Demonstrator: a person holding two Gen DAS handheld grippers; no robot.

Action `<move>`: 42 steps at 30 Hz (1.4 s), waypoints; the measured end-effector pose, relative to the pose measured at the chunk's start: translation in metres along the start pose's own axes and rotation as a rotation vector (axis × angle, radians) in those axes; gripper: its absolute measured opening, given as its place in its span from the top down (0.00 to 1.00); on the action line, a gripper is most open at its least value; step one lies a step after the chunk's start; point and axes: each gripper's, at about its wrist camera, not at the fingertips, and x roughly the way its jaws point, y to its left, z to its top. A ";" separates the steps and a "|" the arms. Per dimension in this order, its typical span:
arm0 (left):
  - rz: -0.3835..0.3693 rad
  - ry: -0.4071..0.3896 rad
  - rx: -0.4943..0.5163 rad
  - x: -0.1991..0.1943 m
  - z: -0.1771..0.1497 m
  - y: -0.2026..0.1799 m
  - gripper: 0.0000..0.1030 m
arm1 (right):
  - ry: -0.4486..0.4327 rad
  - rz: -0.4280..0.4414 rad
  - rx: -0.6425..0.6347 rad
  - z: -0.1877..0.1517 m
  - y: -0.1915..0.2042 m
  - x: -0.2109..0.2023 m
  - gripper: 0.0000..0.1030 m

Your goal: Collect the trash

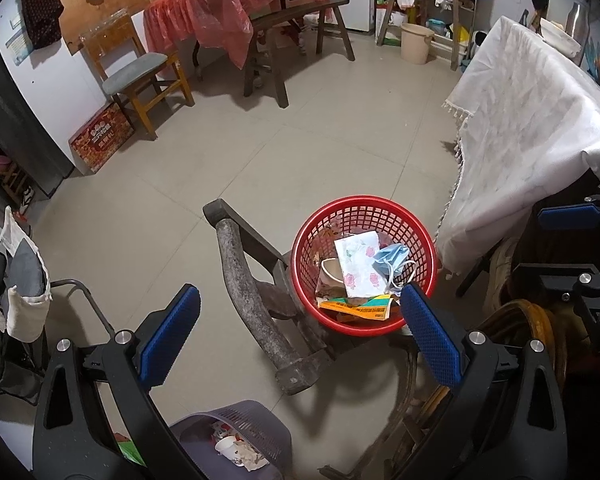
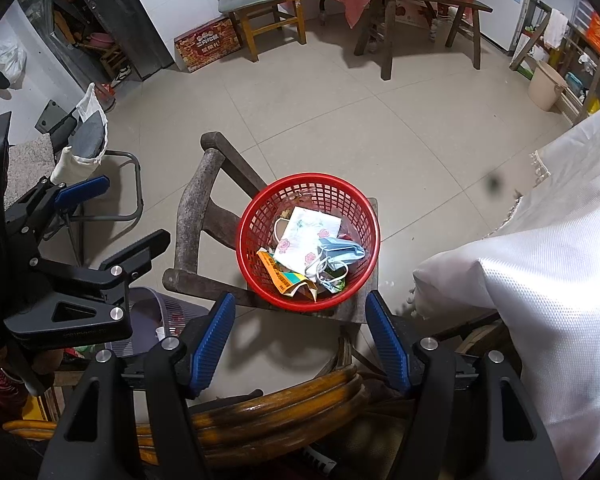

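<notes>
A red mesh basket stands on a dark wooden chair seat. It holds trash: a floral tissue pack, a blue face mask, a paper cup and an orange-green wrapper. The basket also shows in the right wrist view, with the tissue pack and mask. My left gripper is open and empty, above and in front of the basket. My right gripper is open and empty, just before the basket's near rim.
A grey mesh bin with a paper cup and crumpled paper sits low at the left. A white-clothed table stands right. The chair's curved back rises left of the basket. A rattan chair rim lies under my right gripper.
</notes>
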 end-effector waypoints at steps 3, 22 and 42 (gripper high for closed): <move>0.002 0.000 0.002 0.000 0.000 -0.001 0.07 | -0.002 0.000 0.002 0.000 -0.001 0.000 0.35; -0.004 0.006 0.011 0.005 0.000 -0.005 0.07 | -0.001 -0.001 0.002 0.000 -0.001 0.000 0.35; -0.007 0.008 0.007 0.008 0.001 -0.007 0.07 | 0.005 0.000 0.006 0.000 -0.004 0.001 0.35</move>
